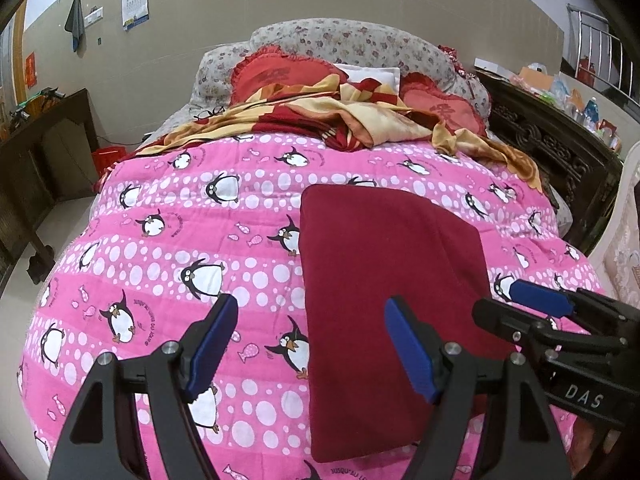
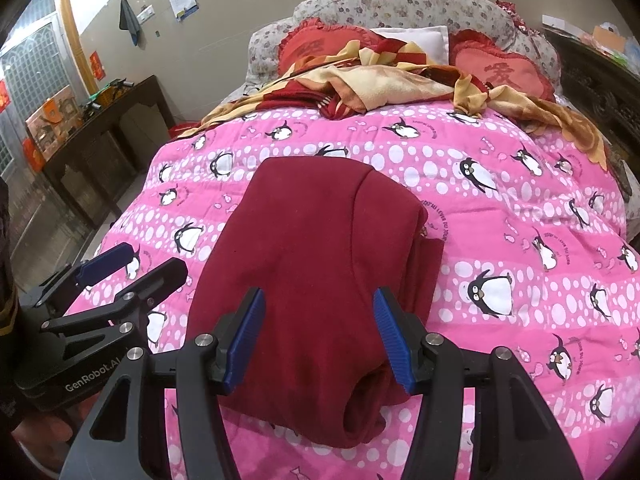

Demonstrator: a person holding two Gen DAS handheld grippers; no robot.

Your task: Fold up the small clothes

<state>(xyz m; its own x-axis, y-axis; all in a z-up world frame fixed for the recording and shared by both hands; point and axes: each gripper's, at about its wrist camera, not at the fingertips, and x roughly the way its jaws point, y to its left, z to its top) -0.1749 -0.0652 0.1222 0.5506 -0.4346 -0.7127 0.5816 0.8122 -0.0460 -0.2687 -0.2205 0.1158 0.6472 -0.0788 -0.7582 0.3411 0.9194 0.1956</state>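
Note:
A dark red garment (image 1: 380, 280) lies folded into a neat rectangle on the pink penguin quilt (image 1: 160, 240). In the left wrist view my left gripper (image 1: 310, 348) hovers open over the garment's near left edge, its right finger above the cloth and its left finger above the quilt. My right gripper (image 1: 496, 300) shows at the garment's right side. In the right wrist view the folded garment (image 2: 320, 240) fills the middle. My right gripper (image 2: 319, 336) stands open above its near end, the pads not pinching cloth. The left gripper (image 2: 155, 259) sits to the left over the quilt (image 2: 520, 240).
A crumpled yellow and red blanket (image 1: 340, 116) and red heart pillows (image 1: 276, 76) lie at the bed's head. A dark wooden table (image 1: 44, 148) stands left of the bed, and carved dark furniture (image 1: 560, 152) with clutter on top stands on the right.

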